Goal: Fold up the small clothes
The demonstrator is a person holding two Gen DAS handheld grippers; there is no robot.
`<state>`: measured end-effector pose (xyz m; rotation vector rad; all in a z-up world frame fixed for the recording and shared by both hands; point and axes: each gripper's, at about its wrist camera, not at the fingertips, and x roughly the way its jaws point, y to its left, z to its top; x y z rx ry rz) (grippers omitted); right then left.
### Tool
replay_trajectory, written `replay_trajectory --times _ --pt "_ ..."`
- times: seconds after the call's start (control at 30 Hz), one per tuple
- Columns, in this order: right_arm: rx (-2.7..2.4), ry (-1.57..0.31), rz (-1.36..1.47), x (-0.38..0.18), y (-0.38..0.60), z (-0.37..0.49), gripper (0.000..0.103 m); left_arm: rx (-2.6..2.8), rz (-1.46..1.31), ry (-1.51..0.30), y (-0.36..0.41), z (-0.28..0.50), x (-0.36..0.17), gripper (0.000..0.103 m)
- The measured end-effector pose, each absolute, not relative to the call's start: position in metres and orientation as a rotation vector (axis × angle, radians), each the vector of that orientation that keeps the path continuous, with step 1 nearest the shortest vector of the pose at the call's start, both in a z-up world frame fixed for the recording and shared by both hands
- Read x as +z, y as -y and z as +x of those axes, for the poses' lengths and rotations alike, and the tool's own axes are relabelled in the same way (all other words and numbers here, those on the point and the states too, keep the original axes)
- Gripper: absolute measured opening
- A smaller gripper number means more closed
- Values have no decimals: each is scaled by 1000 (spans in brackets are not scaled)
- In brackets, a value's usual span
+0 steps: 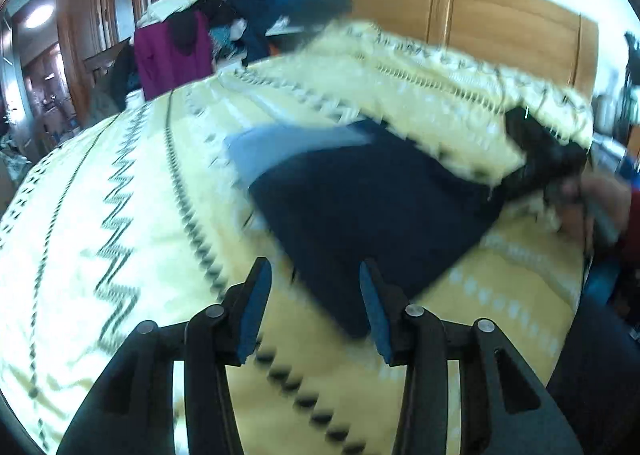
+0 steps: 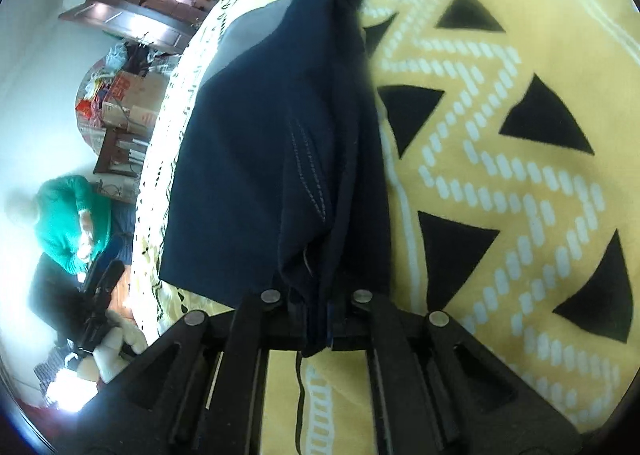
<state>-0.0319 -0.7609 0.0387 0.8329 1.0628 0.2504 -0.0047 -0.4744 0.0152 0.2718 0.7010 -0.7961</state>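
The right hand-held gripper [image 2: 318, 319] pinches an edge of the navy garment [image 2: 256, 159] lying on the yellow patterned bed [image 2: 520, 183], while the left hand-held gripper [image 1: 314, 291] hovers spread wide, holding nothing.

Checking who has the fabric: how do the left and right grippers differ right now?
The left gripper has its jaws spread apart and holds nothing; the right gripper is shut on the navy garment. The left hovers at the garment's near edge above the yellow blanket; the right has fabric bunched between its pads. Both have black frames with blue pads.
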Motion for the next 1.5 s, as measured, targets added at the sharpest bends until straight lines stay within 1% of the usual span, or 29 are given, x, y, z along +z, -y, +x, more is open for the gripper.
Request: replay_trajectory --times 0.07,0.13,0.17,0.23,0.27,0.3,0.37,0.47,0.53,0.63,0.67,0.7,0.73,0.77,0.8,0.83,0.87,0.9,0.93,1.0,1.03,1.07,1.17,1.27,1.33,1.4,1.43,1.47,1.5 --pt "243 -1058 858 36 764 -33 4 -839 323 -732 498 7 -7 48" --pt "238 -1060 852 34 764 -35 3 -863 464 -913 522 19 -65 60" --pt "237 -1060 848 32 764 -37 3 -862 463 -929 522 20 -82 67" --pt "237 -1055 848 32 763 -37 3 -880 371 -971 512 31 -74 67" --pt "236 -1054 841 30 765 -45 3 -885 353 -954 509 31 -64 64" --pt "235 -1054 835 32 764 -45 3 -896 325 -917 504 30 -50 62" --pt "232 -1050 836 32 763 -45 3 -895 266 -832 498 38 -20 61" --pt "235 -1040 854 29 761 -46 3 -885 207 -729 512 80 8 61" --pt "244 -1029 872 27 763 -48 3 -872 233 -687 534 111 10 61" --pt "248 -1016 882 21 767 -51 3 -850 305 -693 572 159 -9 61" --pt "250 -1008 889 18 770 -54 3 -826 353 -717 585 175 -23 62" --pt "253 -999 897 16 770 -55 3 -789 410 -774 599 191 -41 77" --pt "253 -995 900 15 771 -56 3 -776 424 -850 606 210 -61 84" --pt "248 -995 900 14 771 -56 3 -779 398 -879 611 221 -72 91" --pt "245 -995 896 15 771 -57 3 -774 372 -878 611 229 -70 95" --pt "241 -998 886 17 771 -58 3 -769 341 -908 608 231 -67 92" --pt "236 -1006 866 20 769 -58 4 -769 306 -915 602 231 -61 83" --pt "230 -1021 841 25 768 -58 6 -773 272 -914 595 227 -54 76" --pt "212 -1043 798 34 765 -59 10 -782 229 -914 583 221 -46 75" --pt "180 -1059 727 51 763 -64 25 -816 115 -919 552 201 -39 74" --pt "161 -1053 696 62 764 -68 40 -840 48 -931 534 192 -33 74" --pt "145 -1027 671 76 765 -73 47 -852 8 -938 525 183 -31 74" --pt "145 -962 656 101 775 -74 49 -928 -168 -1007 493 165 -30 75" --pt "87 -959 677 105 780 -62 49 -922 -194 -1036 486 154 -36 74" --pt "135 -935 681 116 765 -59 49 -906 -215 -1054 484 143 -32 73" --pt "153 -925 603 127 737 -59 58 -902 -179 -1020 484 122 -20 74" --pt "146 -925 545 129 723 -62 70 -900 -150 -1001 484 110 -13 75" --pt "139 -928 471 131 704 -69 79 -891 -120 -987 484 99 -9 79" --pt "137 -932 435 131 698 -73 81 -867 -84 -980 482 86 -8 82"
